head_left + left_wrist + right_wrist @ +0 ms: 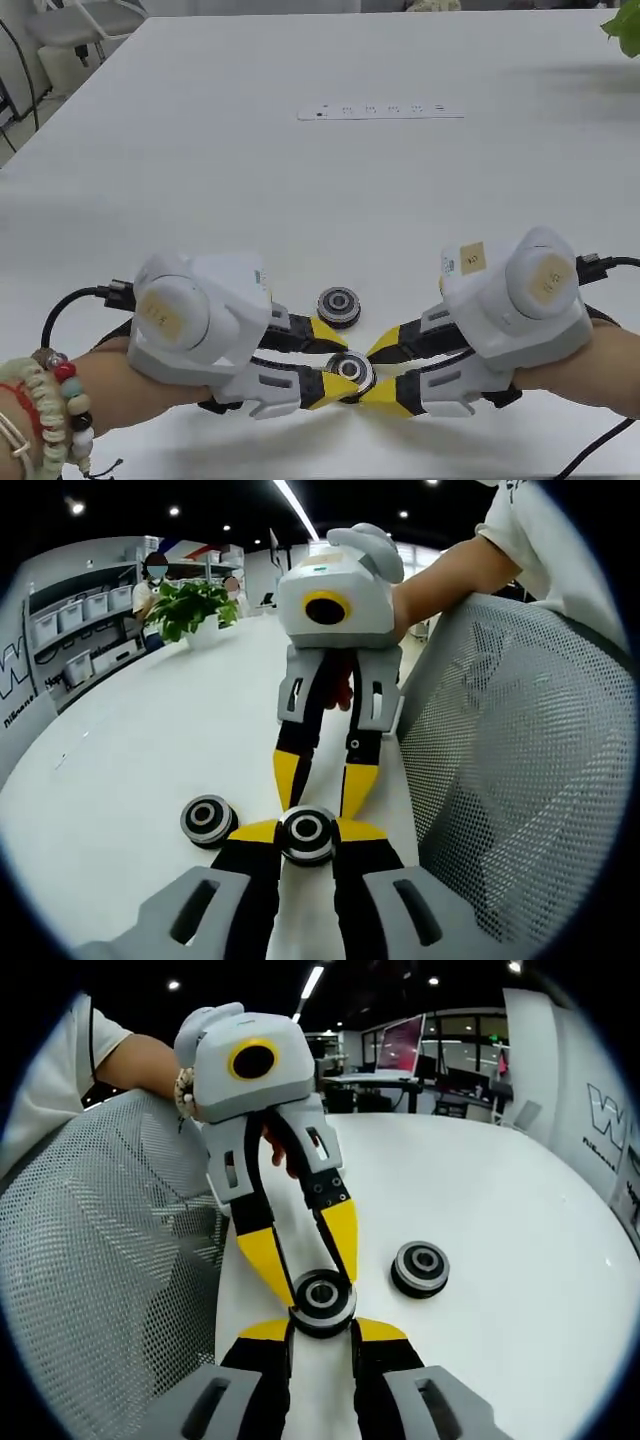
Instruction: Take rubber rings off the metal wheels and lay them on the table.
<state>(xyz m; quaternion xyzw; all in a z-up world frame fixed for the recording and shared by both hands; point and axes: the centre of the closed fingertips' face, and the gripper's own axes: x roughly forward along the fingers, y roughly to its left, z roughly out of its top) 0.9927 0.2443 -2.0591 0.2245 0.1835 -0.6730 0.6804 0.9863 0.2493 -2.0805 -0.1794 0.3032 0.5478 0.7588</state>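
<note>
Rubber ring (186, 818) shows as a dark outer band on the free wheel (339, 306), which lies flat on the white worktop (300, 200) just beyond the jaw tips. The held wheel (349, 372) sits between the two grippers. The left gripper (335, 360) has its jaws drawn narrow against the wheel's sides. The right gripper (378, 370) closes on it from the opposite direction, and the yellow tips of both nearly meet. Whether the tips bear on rubber or on metal cannot be made out.

Writing: yellow stickers (472, 258) on both gripper housings carry marks too small to read. A large "W" (605, 1110) on the far wall is cut off at the edge of the right gripper view, and the smaller lettering near it is illegible.

A power strip (380, 112) lies well apart across the worktop. A mesh chair back (520, 760) blocks one side of each gripper view. A potted plant (190, 605) stands at the far end.
</note>
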